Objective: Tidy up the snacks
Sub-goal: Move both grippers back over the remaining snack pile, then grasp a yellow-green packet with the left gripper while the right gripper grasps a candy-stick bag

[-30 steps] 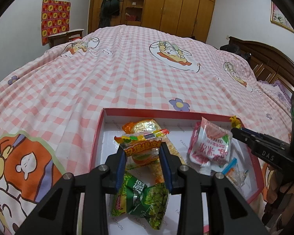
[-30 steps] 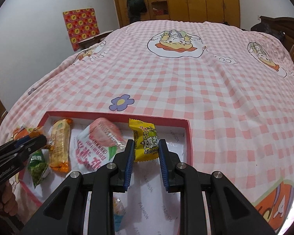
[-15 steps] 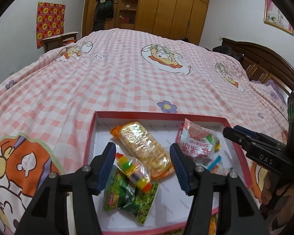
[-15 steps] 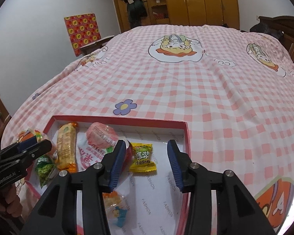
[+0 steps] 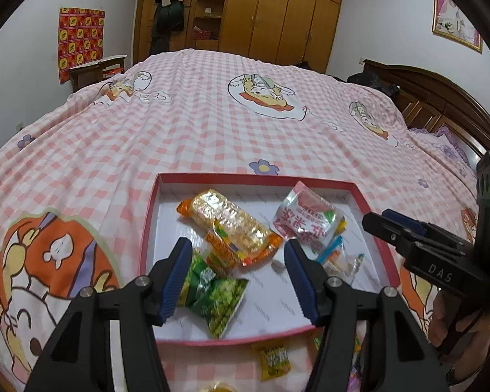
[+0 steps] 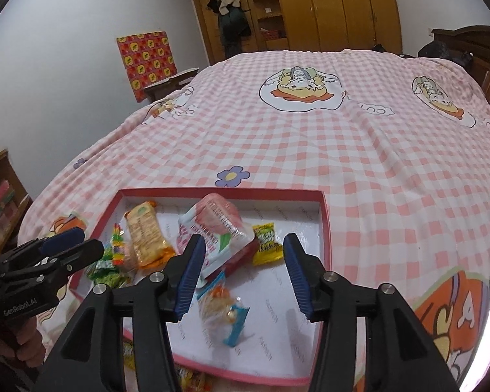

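1. The left gripper (image 5: pixel 238 272) hangs spread wide, holding nothing, over the near left of the red tray (image 5: pixel 148 228).
2. The right gripper (image 6: pixel 241 269) is likewise spread and empty.
3. The snacks (image 5: pixel 227 225) lie inside the tray on the checked bedspread (image 5: pixel 212 114).

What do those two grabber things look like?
Both are black. The left gripper and the right gripper have angular arms with round silver bolts, and ridged blue pads line the jaws. Seen from the other camera, the right one reads "DAS" in white and has a small green light; the left one's white lettering is blurry. A bare hand holds the right one.
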Action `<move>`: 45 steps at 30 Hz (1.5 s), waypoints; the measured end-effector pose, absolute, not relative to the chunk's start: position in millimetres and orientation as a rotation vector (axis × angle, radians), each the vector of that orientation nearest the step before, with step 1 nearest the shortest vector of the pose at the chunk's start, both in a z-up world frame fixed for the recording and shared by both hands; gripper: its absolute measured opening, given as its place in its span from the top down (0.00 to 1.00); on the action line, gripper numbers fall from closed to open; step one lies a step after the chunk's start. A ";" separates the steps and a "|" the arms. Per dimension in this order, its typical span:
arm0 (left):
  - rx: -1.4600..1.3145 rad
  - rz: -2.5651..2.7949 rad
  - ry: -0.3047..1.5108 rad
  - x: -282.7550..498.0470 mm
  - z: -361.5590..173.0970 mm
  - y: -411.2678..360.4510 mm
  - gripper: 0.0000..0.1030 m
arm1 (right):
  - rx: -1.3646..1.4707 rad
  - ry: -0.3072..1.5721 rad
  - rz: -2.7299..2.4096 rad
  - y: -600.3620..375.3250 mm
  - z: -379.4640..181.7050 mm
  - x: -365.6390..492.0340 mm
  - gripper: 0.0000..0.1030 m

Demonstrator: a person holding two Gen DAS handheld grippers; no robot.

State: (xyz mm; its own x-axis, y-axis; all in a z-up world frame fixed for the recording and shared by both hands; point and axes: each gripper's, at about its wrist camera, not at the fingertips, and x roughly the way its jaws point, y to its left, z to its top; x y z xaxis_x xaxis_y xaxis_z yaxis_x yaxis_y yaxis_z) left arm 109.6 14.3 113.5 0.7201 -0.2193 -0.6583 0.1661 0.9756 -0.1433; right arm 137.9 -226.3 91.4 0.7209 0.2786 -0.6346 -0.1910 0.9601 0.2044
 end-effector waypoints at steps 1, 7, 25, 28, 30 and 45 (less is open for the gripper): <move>-0.076 -0.213 0.739 106.8 113.5 14.5 0.40 | 0.129 0.721 0.261 -226.6 91.9 136.0 0.50; -0.070 -0.215 0.755 90.2 112.6 14.6 0.40 | 0.133 0.731 0.251 -229.8 91.0 115.8 0.50; -0.085 -0.225 0.826 61.2 91.3 18.1 0.40 | 0.146 0.745 0.272 -226.9 81.6 74.7 0.50; -0.086 -0.227 0.836 58.6 87.1 17.1 0.40 | 0.148 0.747 0.273 -225.8 81.1 69.2 0.50; -0.086 -0.232 0.845 57.0 83.8 15.8 0.40 | 0.153 0.749 0.277 -225.9 80.1 65.2 0.50; -0.045 -0.258 0.926 55.8 51.3 -7.7 0.40 | 0.159 0.790 0.278 -230.7 66.9 50.3 0.50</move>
State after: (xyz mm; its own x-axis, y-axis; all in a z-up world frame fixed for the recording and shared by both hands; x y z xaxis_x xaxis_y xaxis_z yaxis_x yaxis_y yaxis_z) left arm 55.8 -7.7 51.3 0.5722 -0.2395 -0.7844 0.2012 0.9682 -0.1488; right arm 50.3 -230.7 66.9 0.6703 0.3046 -0.6767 -0.1861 0.9517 0.2440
